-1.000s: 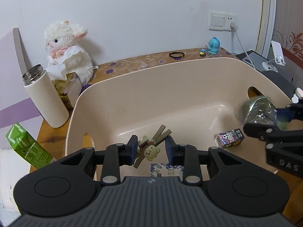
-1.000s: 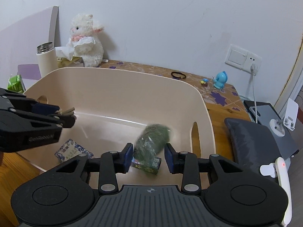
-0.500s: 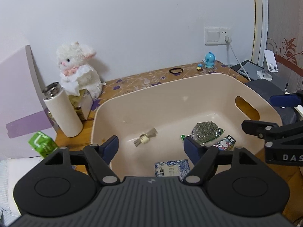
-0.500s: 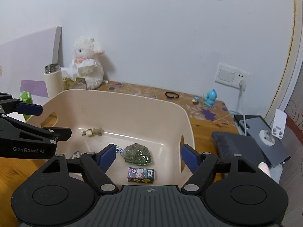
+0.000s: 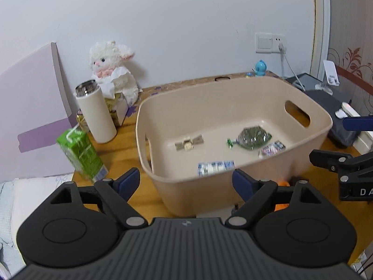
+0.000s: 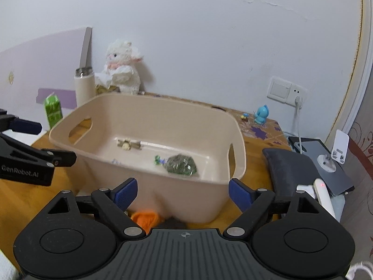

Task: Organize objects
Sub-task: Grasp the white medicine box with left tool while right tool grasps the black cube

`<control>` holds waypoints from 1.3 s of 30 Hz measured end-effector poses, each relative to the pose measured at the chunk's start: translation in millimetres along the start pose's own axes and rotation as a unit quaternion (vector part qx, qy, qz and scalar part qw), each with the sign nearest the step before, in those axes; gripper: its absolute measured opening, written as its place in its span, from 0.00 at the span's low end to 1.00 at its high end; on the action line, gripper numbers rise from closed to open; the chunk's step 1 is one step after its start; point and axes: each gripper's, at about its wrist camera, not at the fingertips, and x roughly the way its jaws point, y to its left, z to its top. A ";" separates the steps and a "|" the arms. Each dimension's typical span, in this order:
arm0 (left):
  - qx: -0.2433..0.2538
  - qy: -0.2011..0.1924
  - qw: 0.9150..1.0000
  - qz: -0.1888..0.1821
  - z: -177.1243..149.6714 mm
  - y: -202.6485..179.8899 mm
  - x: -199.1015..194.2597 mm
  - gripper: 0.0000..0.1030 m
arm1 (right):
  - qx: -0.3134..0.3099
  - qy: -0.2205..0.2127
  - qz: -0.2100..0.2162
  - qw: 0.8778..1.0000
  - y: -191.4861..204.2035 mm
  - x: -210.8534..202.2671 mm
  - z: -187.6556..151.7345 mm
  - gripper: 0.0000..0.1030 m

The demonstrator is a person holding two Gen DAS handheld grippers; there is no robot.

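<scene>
Left gripper [image 5: 186, 183] and right gripper [image 6: 181, 192] both spread wide, holding nothing, near the front wall of one beige tub [image 5: 233, 184]. Inside it, four items: blue-white packet [image 5: 215, 167], patterned box [image 5: 271, 148], green pouch [image 5: 254, 135] lying crosswise, tied end pointing left, bear clip [image 5: 188, 143] crosswise.

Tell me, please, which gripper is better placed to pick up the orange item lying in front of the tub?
Probably the right gripper: the orange item lies just below its open jaws, against the tub. For the left gripper, also open, it sits off to the right, partly hidden.
</scene>
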 end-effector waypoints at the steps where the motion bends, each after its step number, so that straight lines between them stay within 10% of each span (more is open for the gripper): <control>1: 0.000 0.003 1.000 -0.001 -3.9 0.3 -0.1 0.88 | -0.003 0.004 -0.002 1.000 1.7 -0.1 -4.1 0.84; 39: -0.051 0.085 0.994 -0.044 -71.5 -13.6 79.7 0.90 | -0.003 0.105 0.012 0.994 -1.0 76.2 -69.0 0.84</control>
